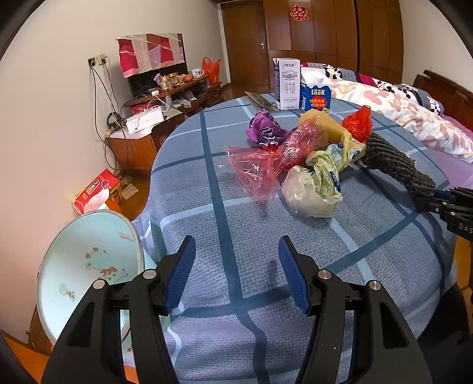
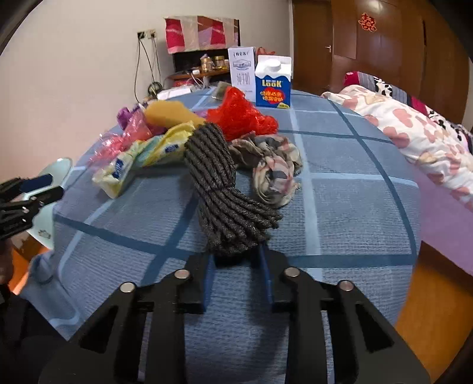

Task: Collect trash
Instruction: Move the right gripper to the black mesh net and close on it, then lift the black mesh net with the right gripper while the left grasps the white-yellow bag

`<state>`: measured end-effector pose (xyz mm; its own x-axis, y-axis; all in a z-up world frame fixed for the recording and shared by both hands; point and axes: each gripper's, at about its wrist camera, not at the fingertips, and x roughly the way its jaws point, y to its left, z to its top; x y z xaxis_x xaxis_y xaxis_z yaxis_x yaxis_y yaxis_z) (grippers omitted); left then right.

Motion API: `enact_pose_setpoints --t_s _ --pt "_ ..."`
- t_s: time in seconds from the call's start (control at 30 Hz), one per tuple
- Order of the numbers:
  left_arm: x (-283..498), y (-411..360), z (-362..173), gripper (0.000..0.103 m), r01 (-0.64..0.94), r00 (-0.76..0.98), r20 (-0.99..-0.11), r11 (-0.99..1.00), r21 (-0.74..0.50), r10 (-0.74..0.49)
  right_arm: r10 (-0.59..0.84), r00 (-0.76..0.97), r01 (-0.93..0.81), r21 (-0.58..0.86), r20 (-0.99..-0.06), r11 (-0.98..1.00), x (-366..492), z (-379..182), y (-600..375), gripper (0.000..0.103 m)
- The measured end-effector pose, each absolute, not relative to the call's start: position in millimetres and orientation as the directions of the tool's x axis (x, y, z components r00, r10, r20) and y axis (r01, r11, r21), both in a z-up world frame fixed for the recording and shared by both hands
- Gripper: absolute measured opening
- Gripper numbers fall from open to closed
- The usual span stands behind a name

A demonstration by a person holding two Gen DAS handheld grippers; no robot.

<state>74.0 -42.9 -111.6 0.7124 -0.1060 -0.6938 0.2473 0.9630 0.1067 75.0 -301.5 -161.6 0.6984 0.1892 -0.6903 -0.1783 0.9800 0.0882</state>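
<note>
White walls (image 1: 59, 124), wooden wardrobe (image 1: 325, 26), orange wood floor (image 2: 428, 310).

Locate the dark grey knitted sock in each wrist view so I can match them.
Left wrist: grey sock at right, its near end meeting the right gripper.
Right wrist: centre, near end pinched between the jaws of that gripper.
Shared landmark: blue LOOK carton.

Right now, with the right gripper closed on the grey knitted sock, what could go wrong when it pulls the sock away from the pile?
1. The grey sock touches the patterned cloth and the yellow wrapper; pulling may drag them along.
2. The right gripper holds only the sock's near end, so it could slip out.
3. The basin sits beside the bed's edge, on the far side of the open left gripper, so a drop could miss it.
</note>
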Motion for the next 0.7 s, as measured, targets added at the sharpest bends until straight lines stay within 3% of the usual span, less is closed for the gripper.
enact_pose_setpoints --t_s 0.13,0.37,0.4,0.5,0.7 --pt "77 -49 -110 0.058 0.251 0.716 -0.689 0.962 0.103 -0.113 0.198 0.728 -0.189 0.085 -0.656 0.978 68 -150 -299 0.010" --pt "79 -68 -102 0.058 0.281 0.726 -0.672 0.955 0.096 -0.146 0.225 0.716 -0.216 0.096 -0.661 0.972 68 -144 -295 0.010" --pt "80 -70 -101 0.058 0.282 0.725 -0.673 0.955 0.095 -0.147 0.230 0.711 -0.216 0.105 -0.665 0.971 68 -147 -296 0.014" --pt "80 -69 -101 0.058 0.278 0.724 -0.674 0.956 0.094 -0.144 0.240 0.706 -0.218 0.118 -0.666 0.969 65 -152 -301 0.060" --pt "86 -58 -105 0.058 0.246 0.720 -0.683 0.965 0.090 -0.120 0.205 0.735 -0.189 0.095 -0.647 0.977 61 -147 -306 0.062"
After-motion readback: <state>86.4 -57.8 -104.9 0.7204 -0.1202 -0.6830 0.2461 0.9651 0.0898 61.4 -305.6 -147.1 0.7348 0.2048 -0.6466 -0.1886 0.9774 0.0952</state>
